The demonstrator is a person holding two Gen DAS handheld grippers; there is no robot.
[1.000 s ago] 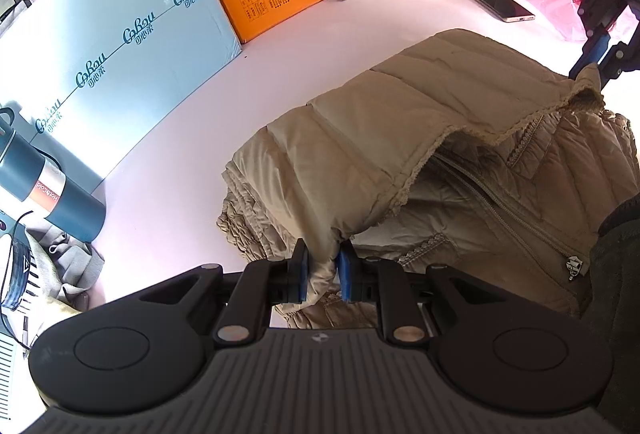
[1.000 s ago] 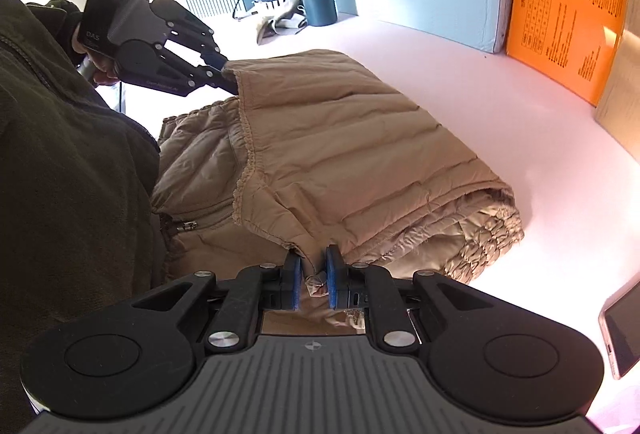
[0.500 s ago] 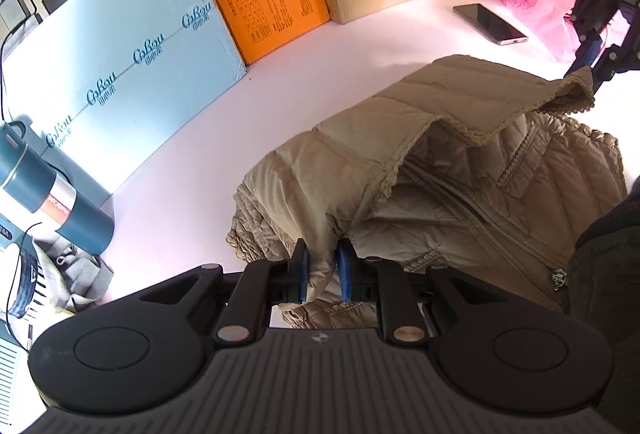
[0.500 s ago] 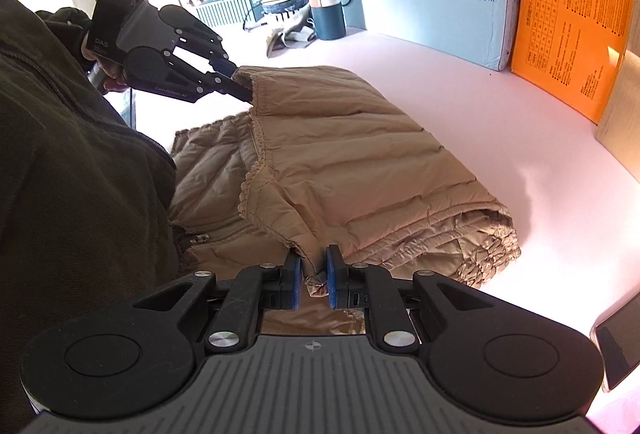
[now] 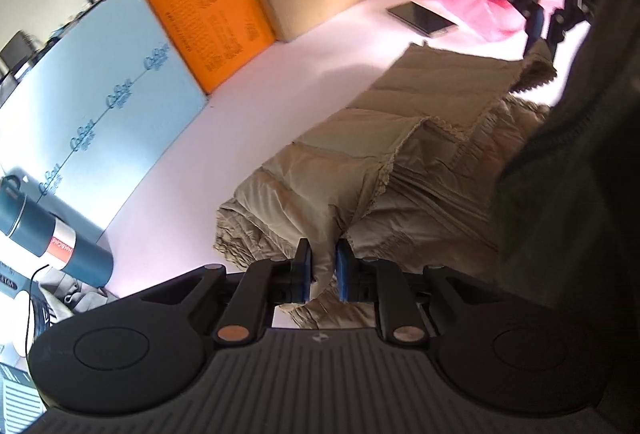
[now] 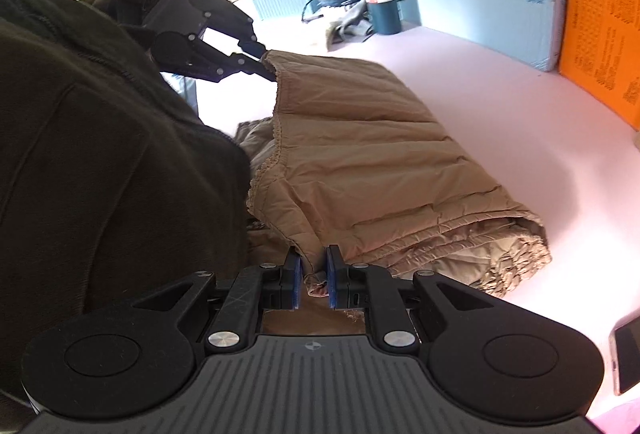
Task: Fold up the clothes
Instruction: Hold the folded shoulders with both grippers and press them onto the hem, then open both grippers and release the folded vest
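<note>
Left hand-held gripper [image 5: 323,266] and right hand-held gripper [image 6: 313,272] each clench jacket [image 6: 360,161] hem corners | step: folding flap over | next: lay flat on counter [image 5: 280,81], release

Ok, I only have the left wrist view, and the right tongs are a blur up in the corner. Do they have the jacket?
Observer: Yes. The right wrist view shows the right tongs pinching a corner of the jacket between their blue pads.
Operator: And the folded end on that side?
Observer: Its ruffled layers lie stacked under the top panel, a little short of the phone.
</note>
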